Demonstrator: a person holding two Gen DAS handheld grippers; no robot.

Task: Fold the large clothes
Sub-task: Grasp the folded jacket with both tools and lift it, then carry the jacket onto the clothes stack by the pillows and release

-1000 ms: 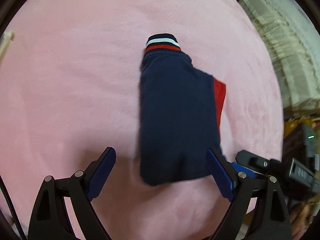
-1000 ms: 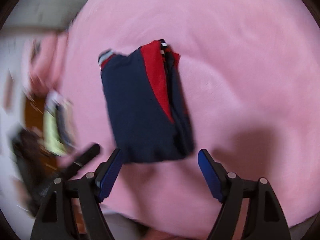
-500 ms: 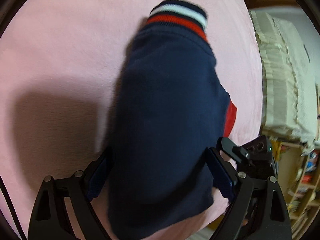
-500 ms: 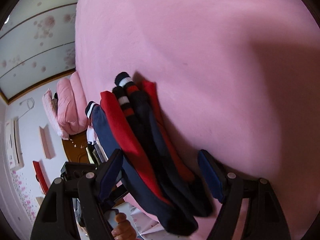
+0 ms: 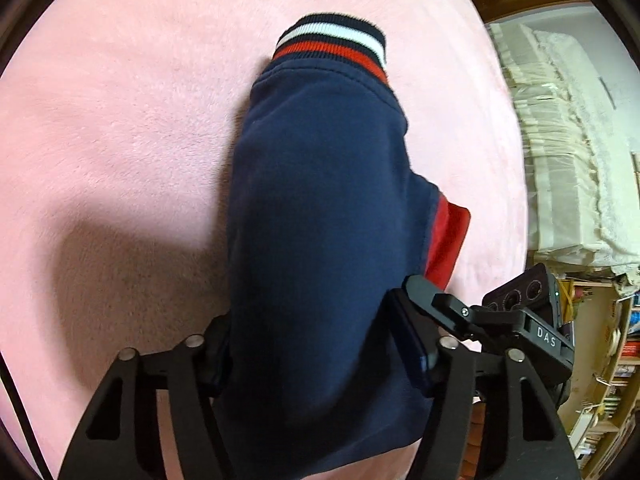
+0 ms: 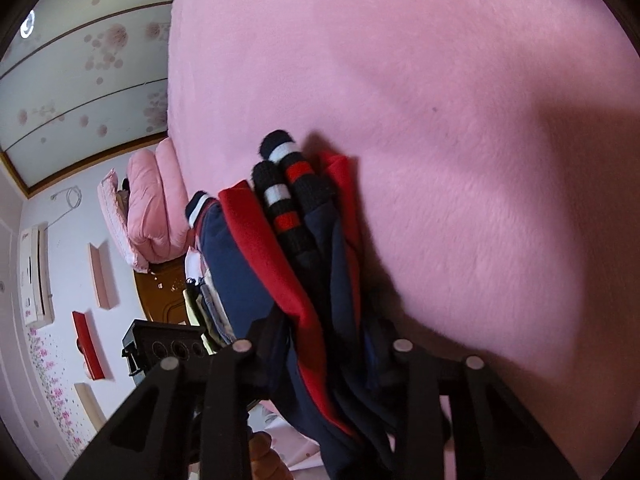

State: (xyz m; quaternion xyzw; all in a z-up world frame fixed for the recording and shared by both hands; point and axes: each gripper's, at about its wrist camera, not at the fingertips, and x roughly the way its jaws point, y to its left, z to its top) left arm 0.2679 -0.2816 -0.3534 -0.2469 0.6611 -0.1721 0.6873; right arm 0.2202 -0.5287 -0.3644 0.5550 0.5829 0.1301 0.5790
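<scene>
— Navy fleece, was it, between both sets of jaws?

— Yes. The folded jacket (image 5: 320,208) lay on the pink blanket (image 5: 120,120), and the left gripper (image 5: 320,352) straddled its near end: jaws half open, just having closed in, one pad against each side of the bundle. The striped cuff (image 5: 332,44) pointed away from it, a red panel poking out on the right.

— And the other one?

— The right gripper (image 6: 320,344) came at the jacket (image 6: 312,280) edge-on, where the navy and red layers stacked up. Its jaws had just narrowed too, squeezing the layers between them, pads hidden in the cloth.

— Were the two tools close?

— Near each other; the right gripper (image 5: 480,312) showed just beside the left one's right finger, at the same end of the bundle.

— Lifted off?

— I couldn't tell.
</scene>
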